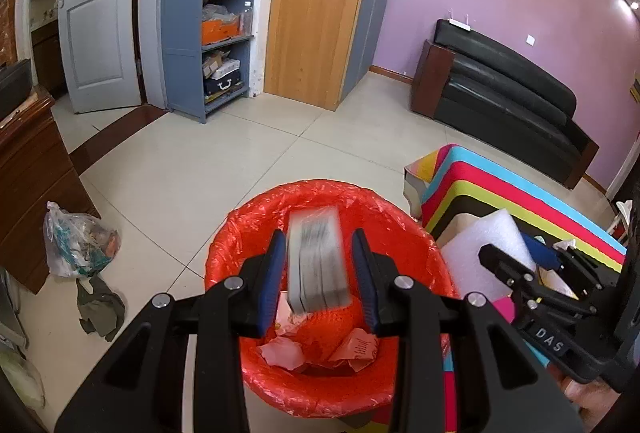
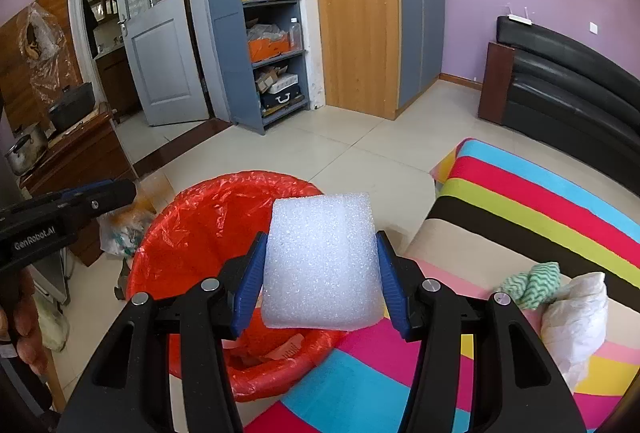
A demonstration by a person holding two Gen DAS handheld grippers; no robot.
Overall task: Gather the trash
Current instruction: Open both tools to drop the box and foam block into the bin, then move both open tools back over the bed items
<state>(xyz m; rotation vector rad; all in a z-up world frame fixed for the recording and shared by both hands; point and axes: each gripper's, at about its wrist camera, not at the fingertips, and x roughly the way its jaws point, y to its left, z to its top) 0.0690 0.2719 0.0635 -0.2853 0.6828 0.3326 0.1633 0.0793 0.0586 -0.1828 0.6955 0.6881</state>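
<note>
The left gripper [image 1: 320,281] hangs spread over the red-lined trash bin [image 1: 248,233], a blurred grey packet [image 1: 318,261] loose between its fingers above the bin's crumpled paper [image 1: 356,347]. The right gripper [image 2: 320,273] pinches a white foam block [image 2: 320,261] beside the bin's rim, at the striped surface [image 2: 540,201] edge.

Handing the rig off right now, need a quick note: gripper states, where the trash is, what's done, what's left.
Left gripper: open above the red-lined bin; a blurred box sits between its fingers, apparently dropping in.
Right gripper: shut on the white foam block, at the bin's edge over the striped table.
Done: crumpled paper already in the bin.
Left: drop the foam in, then likely the white bag and green cloth on the table, if trash.
</note>
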